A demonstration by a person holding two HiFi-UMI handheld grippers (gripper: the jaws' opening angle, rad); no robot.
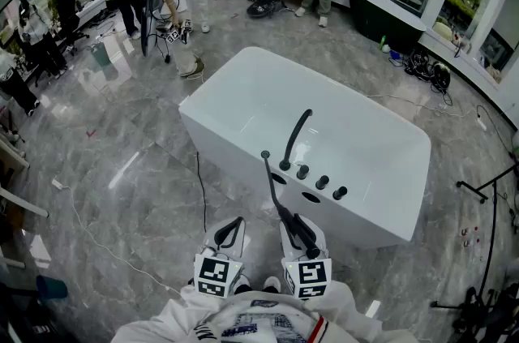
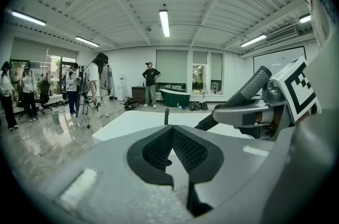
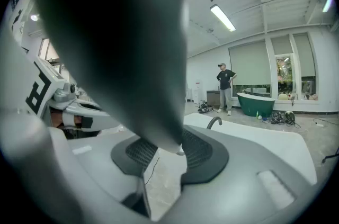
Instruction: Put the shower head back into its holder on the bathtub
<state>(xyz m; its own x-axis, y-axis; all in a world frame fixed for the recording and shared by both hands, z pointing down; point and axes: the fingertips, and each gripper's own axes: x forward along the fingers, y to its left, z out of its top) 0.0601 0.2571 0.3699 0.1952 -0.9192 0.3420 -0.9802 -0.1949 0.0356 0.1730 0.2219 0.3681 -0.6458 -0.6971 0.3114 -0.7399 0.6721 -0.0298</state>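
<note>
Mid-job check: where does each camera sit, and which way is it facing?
Head view: on the person's head, looking steeply down at the bathtub; left gripper, right gripper and the person's clothing show at bottom.
Left gripper view: on the left gripper, looking along its empty, closed jaws toward the bathtub; right gripper at right.
Right gripper view: on the right gripper, facing the bathtub, jaws clamping the shower head; left gripper at left.
Shared: all three show the black faucet.

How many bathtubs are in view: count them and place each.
2. White bathtub just ahead; dark bathtub beyond it, at the head view's upper right. Others may be hidden.
</note>
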